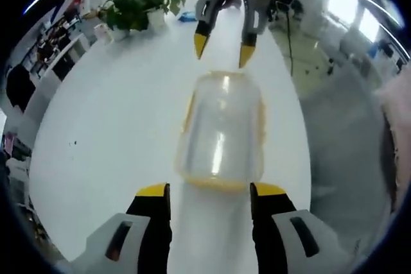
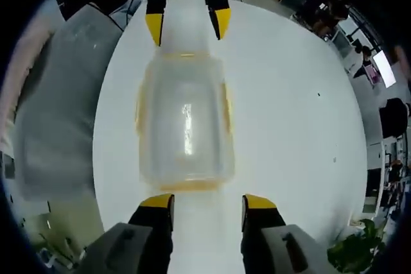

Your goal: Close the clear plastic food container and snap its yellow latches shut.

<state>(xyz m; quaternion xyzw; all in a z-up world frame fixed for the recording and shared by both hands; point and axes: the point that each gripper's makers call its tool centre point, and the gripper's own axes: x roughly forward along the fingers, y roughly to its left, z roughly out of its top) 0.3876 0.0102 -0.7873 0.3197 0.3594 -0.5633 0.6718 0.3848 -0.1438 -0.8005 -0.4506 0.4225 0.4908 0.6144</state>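
Plastic, clear and slightly frosted, forms the rounded rectangular food container (image 1: 221, 129) lying on the smooth glossy white desk (image 1: 109, 158), between the two grippers and well in from the desk's edges. Its lid sits on top, catching a bright streak of reflected light, and thin yellow latches (image 1: 189, 112) run along its long sides, with a yellow strip along the near short end; whether they are snapped down I cannot tell.

In the left gripper view, the left gripper (image 1: 209, 190) has its black, yellow-tipped jaws apart, standing just short of the container's near end and not touching it. The right gripper (image 1: 221, 49) faces it from the far end, its jaws likewise apart and clear of the container.

The right gripper view gives the same container (image 2: 185, 126) from the opposite end, with the right gripper's (image 2: 207, 202) yellow tips spread and empty just before it, and the left gripper (image 2: 187, 25) open beyond it.

The left gripper view also has a leafy green potted plant (image 1: 142, 3) near the desk's far edge; the right gripper view has that plant (image 2: 359, 245) at the desk's near corner and tiny dark specks (image 2: 318, 94) on the white surface.
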